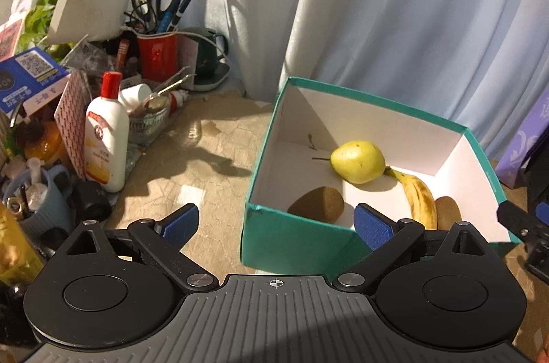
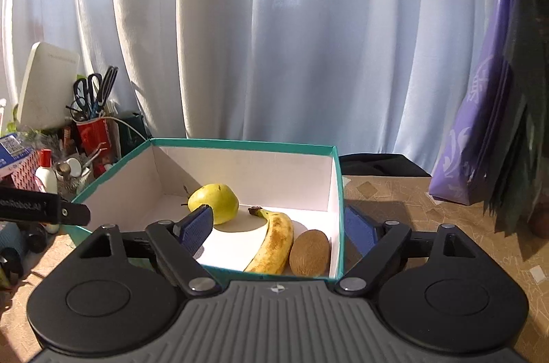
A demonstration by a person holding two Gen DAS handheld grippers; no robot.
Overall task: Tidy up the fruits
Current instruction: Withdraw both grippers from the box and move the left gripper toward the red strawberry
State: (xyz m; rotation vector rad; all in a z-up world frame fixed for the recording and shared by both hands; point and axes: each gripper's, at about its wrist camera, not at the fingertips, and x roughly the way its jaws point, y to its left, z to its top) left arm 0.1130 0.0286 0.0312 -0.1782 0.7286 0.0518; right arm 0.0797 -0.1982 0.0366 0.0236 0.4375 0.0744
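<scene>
Fruits are gathered in the teal box point(image 1: 271, 236): a pear point(image 1: 358, 161), a banana point(image 1: 420, 196) and two kiwis, one point(image 1: 317, 203) by the near wall and the other point(image 1: 447, 208) touching the banana. The left gripper point(image 1: 276, 222) is held wide open and empty just outside the near left corner of the box; the right gripper point(image 2: 279, 227) is likewise spread wide and empty, its left finger over the box interior and its right finger outside the right wall. No loose fruit is visible on the bench point(image 1: 206, 177), so the step in hand is judged to be a withdrawal or a final check. Both grippers should be lifted clear before being drawn back, so that the thin box wall is not snagged. The clutter point(image 1: 106, 136) at the left should be avoided.
</scene>
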